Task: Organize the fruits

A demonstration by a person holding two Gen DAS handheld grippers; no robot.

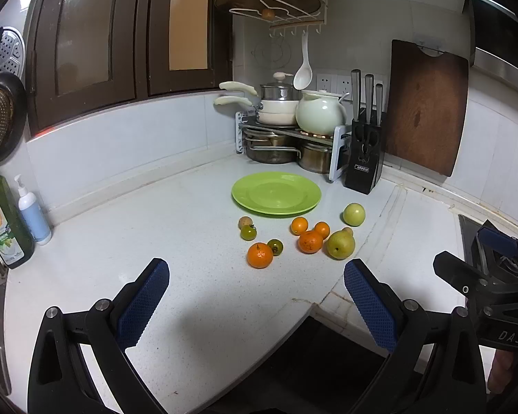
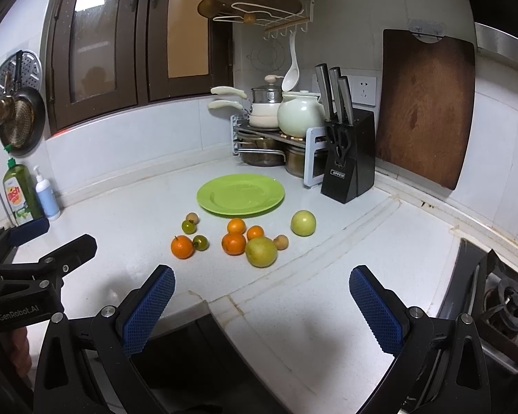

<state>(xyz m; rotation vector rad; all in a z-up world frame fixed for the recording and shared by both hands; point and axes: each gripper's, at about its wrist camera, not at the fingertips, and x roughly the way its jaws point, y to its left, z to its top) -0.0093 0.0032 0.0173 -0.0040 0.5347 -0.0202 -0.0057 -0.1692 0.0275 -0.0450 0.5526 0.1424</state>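
Ten small fruits, among them a pear (image 2: 261, 251) and a green apple (image 2: 303, 223), lie loose on the white counter (image 2: 328, 276) just before the bare green plate (image 2: 240, 194), while left gripper (image 1: 255, 296) and right gripper (image 2: 261, 298) both hover wide apart, holding nothing.

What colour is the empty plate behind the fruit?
Lime green, plain with no pattern. The plate shows best in the right wrist view.

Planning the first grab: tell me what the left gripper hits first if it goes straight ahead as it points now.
Probably the nearest orange, roughly centred ahead of the open left gripper, with a small green tomato just behind it. Bare countertop lies between; depth is uncertain.
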